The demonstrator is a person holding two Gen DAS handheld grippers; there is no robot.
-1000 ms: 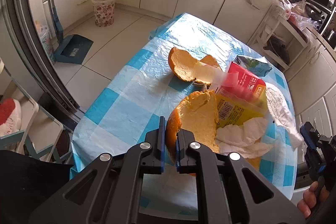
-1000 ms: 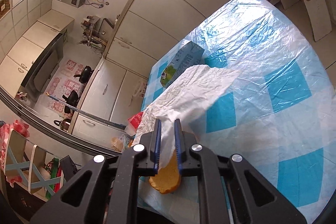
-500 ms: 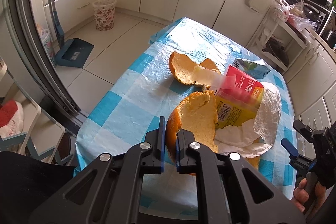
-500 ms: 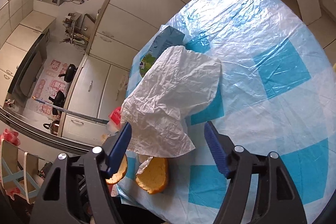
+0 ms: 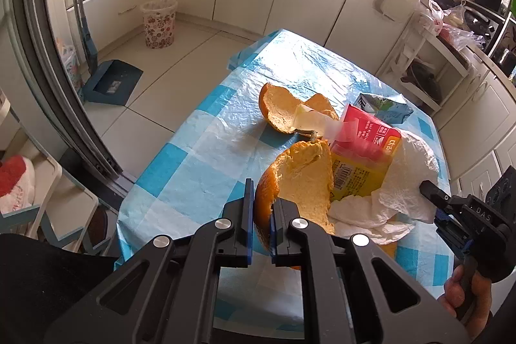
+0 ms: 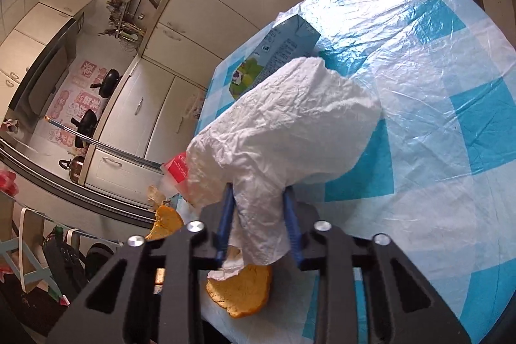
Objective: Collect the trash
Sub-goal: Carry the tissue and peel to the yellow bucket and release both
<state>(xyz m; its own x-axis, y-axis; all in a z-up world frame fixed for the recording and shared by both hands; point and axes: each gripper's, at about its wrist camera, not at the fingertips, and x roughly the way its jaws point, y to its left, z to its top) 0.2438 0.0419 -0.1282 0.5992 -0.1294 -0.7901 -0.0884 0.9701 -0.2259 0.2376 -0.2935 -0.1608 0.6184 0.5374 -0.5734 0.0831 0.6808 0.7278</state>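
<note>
Left gripper [image 5: 259,215] clamps the peel [image 5: 303,182]; right gripper [image 6: 258,218], jaws part-open, straddles the white bag [image 6: 283,131] dead ahead, nearer.

I note a tablecloth [image 5: 200,179] in blue and white checks. The peel [image 5: 303,182] at 6 o'clock is orange outside, pale yellow inside. The carton [image 5: 364,157] at 3 o'clock is red above, yellow below. The crumpled bag [image 6: 283,131] is white. The milk carton [image 6: 277,50] is light blue with green. The bin [image 5: 159,23] at 10 o'clock carries a red floral print.
</note>
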